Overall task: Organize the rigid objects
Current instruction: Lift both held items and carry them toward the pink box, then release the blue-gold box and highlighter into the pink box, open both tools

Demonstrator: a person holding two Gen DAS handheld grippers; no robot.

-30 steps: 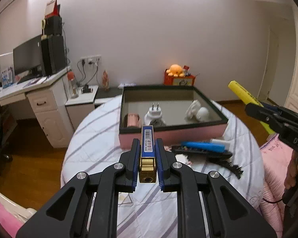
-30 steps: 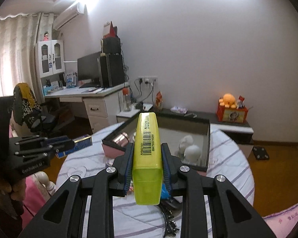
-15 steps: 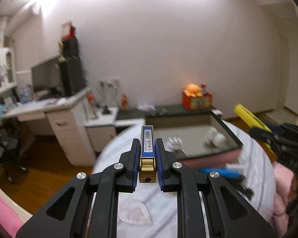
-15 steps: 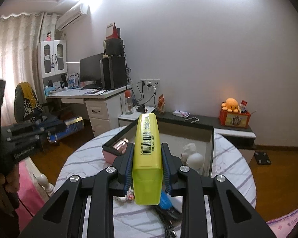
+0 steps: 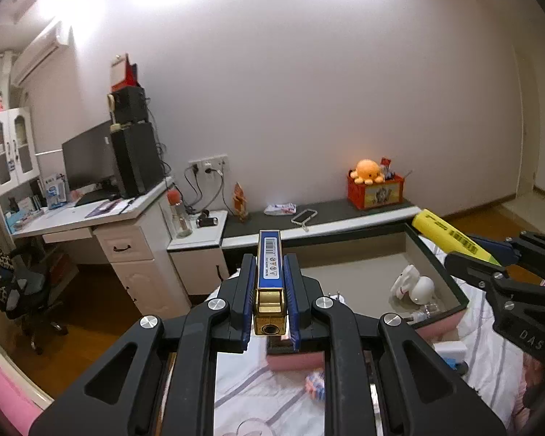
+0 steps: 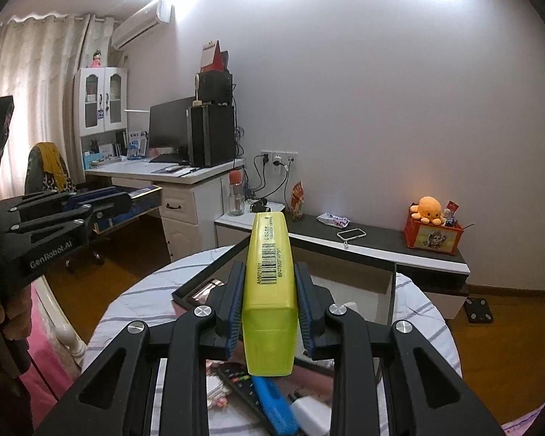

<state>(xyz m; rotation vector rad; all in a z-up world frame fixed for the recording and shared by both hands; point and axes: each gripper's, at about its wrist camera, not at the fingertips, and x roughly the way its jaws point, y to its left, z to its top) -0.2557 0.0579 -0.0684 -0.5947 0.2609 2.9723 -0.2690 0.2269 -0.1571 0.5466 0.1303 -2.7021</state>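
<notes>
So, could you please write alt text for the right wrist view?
The right tongs grip a yellow-green highlighter, held above a round table with a pink tray. The left tongs hold a blue item at far left.

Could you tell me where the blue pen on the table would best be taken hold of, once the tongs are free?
Probably across the middle of the blue pen, coming from above. It lies flat on the table with the black remote close beside it, so a side approach looks blocked; its long, narrow barrel suits closing across the width.
</notes>
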